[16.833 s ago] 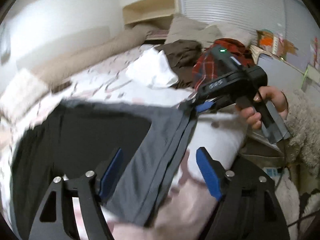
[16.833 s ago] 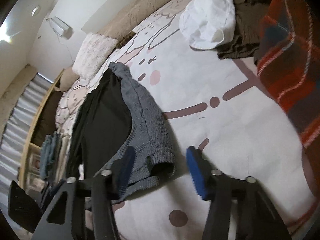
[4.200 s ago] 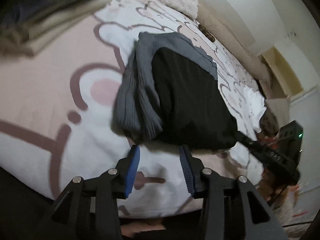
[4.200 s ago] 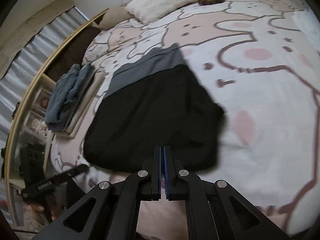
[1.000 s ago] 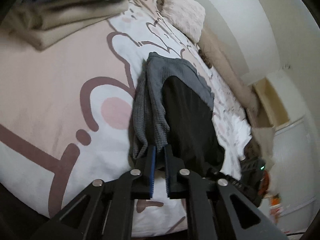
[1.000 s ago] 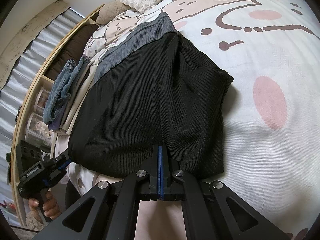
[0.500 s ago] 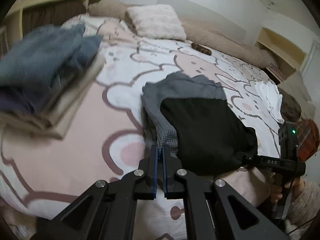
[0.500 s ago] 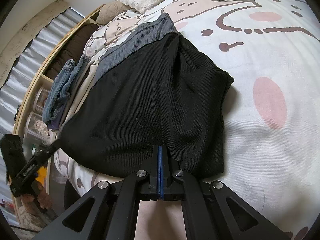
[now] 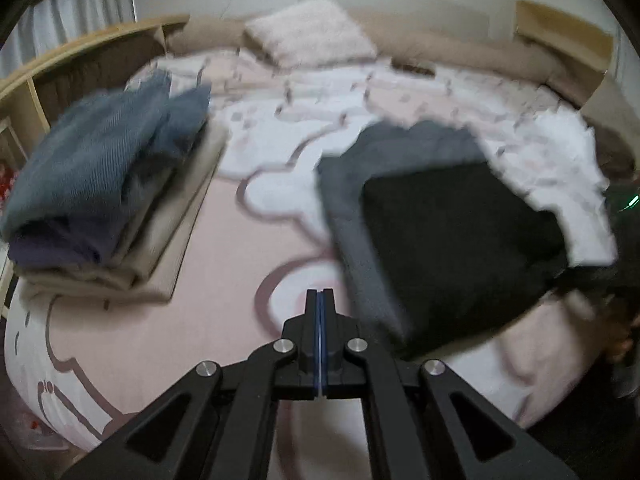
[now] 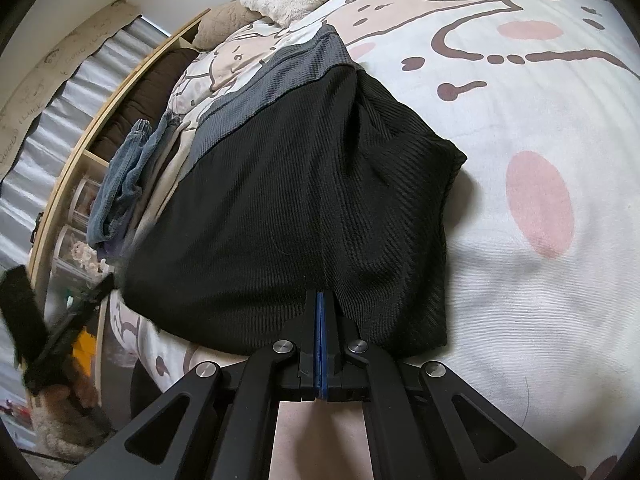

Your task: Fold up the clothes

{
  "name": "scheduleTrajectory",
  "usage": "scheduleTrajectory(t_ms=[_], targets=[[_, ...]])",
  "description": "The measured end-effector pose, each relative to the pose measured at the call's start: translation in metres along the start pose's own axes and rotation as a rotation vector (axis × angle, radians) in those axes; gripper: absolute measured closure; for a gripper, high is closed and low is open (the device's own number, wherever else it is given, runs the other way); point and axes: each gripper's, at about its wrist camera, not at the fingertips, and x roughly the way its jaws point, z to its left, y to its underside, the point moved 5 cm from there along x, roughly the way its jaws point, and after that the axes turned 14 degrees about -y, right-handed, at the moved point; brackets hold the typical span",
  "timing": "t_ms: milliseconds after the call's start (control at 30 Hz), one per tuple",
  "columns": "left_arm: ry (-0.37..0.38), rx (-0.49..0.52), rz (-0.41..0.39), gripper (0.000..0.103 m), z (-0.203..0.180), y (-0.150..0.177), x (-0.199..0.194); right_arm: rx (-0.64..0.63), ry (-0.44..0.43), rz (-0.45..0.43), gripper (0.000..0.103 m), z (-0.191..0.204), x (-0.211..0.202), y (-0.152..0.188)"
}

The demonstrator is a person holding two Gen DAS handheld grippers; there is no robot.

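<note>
Right gripper point(image 10: 321, 300) pinching near hem of black-and-grey knit top point(image 10: 288, 184) on bed point(image 10: 540, 300); left gripper point(image 9: 320, 300) pressed together, empty, beside it. Probably soft, limp, light; best taken at corners.

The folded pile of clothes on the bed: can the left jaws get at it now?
Probably yes. Only bare bedsheet lies between the left gripper and the folded pile, but its jaws are shut and must open first.
</note>
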Motion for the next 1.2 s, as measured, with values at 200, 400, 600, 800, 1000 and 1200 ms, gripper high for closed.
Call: scheduleTrajectory(t_ms=[200,400,600,800,1000,1200], targets=[[0.083,-0.145,-0.026,0.102,0.020,-0.008,-0.018,0.015,0.001,-0.004,0.103,0.002,-0.002,-0.001],[0.281,-0.207,0.045,0.057,-0.010,-0.005,-0.038,-0.009,0.037,-0.148,0.103,0.021,-0.055,-0.012],[0.491,-0.376,0.276,0.055,-0.034,0.026,-0.011,0.050,0.175,-0.192,0.103,0.003,-0.096,0.002],[0.605,-0.586,0.332,0.048,-0.037,0.031,0.011,0.267,0.052,-0.169,0.103,-0.016,-0.078,0.023],[0.623,-0.753,0.297,0.048,-0.026,0.016,0.026,0.416,-0.083,-0.126,0.103,-0.020,-0.051,0.036],[0.669,-0.873,0.271,0.048,-0.005,0.014,0.027,0.665,-0.225,-0.192,0.103,-0.039,-0.055,0.046]])
